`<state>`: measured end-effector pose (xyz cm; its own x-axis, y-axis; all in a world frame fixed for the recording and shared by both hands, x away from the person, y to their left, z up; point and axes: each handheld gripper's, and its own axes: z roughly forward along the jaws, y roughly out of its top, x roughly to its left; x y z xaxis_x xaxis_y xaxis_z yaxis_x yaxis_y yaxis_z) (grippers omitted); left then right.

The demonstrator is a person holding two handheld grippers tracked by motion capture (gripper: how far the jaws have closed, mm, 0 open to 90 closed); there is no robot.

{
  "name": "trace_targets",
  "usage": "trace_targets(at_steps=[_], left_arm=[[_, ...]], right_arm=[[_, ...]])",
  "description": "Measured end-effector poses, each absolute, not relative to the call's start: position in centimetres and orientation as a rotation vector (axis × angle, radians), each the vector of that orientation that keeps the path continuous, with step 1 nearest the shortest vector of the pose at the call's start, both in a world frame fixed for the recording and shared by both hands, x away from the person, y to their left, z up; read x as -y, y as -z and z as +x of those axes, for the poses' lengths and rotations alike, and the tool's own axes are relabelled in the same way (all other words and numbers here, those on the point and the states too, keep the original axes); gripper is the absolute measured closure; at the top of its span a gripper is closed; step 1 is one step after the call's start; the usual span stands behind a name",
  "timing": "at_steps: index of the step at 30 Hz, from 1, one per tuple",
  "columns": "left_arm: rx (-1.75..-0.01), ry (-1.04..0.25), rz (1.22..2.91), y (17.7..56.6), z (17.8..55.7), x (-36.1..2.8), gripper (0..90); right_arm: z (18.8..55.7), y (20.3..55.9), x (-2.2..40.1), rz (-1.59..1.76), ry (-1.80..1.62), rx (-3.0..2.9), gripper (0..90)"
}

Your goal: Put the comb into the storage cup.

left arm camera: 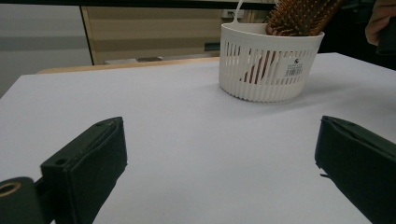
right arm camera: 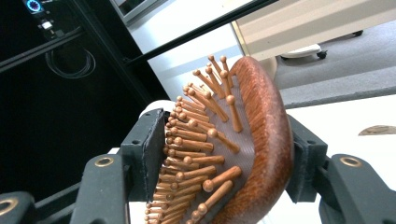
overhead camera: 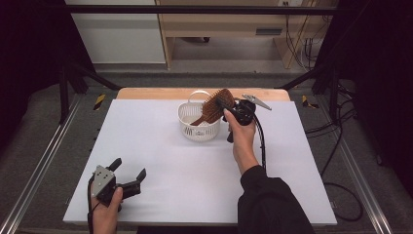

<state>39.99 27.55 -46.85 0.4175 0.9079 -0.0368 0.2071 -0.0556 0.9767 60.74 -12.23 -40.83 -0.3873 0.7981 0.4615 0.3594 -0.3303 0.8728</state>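
Resting low at the near left corner of the worktop (overhead camera: 160, 161), the left hand-held gripper (overhead camera: 129, 175) has its jaws spread wide with nothing between them. In the left gripper view the two black jaws stand far apart over bare white surface, aimed toward the basket (left arm camera: 268, 63). This posture reads as a standby position, kept well apart from the working area so that it does not obstruct the other arm.

Farther in, the person's right forearm in a dark sleeve (overhead camera: 272, 200) reaches forward from the near edge. The right hand (overhead camera: 241, 139) carries the right hand-held gripper (overhead camera: 229, 105) just beside the basket's right rim.

The right hand-held gripper is pinching the hairbrush (right arm camera: 233, 149) across its head: one jaw presses against the bristle tips, the other against the rounded wooden back. Gripping across the thickness gives two opposed contact faces, although the bristle side is likely to yield.

At the far centre of the worktop stands the white slotted basket (overhead camera: 197, 124) with its thin handle raised. The hairbrush (overhead camera: 212, 108) is tilted, handle end down inside the basket, head above the rim. Whether the handle touches the basket floor cannot be determined. Beyond the worktop lie a cabinet and cables on the floor.
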Motion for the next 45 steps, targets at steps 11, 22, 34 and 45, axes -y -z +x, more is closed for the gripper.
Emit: trace_targets(at_steps=[11,22,34,45], left_arm=[[-1.022,-0.775,1.546,46.86,39.99,-27.53,2.1],[-1.021,-0.774,1.548,46.87,40.0,-27.5,2.1],[-1.02,-0.773,1.548,46.88,40.0,-27.48,2.1],[-1.021,-0.777,1.549,46.87,39.99,-27.58,2.1]], right_arm=[[60.81,40.9,12.5,1.489,-1.755,-1.574,39.2],[60.81,40.89,12.62,1.489,-1.748,-1.583,38.6],[60.87,40.89,12.87,1.516,-1.714,-1.603,29.7],[60.73,40.68,13.1,1.494,-1.685,-1.636,21.4]])
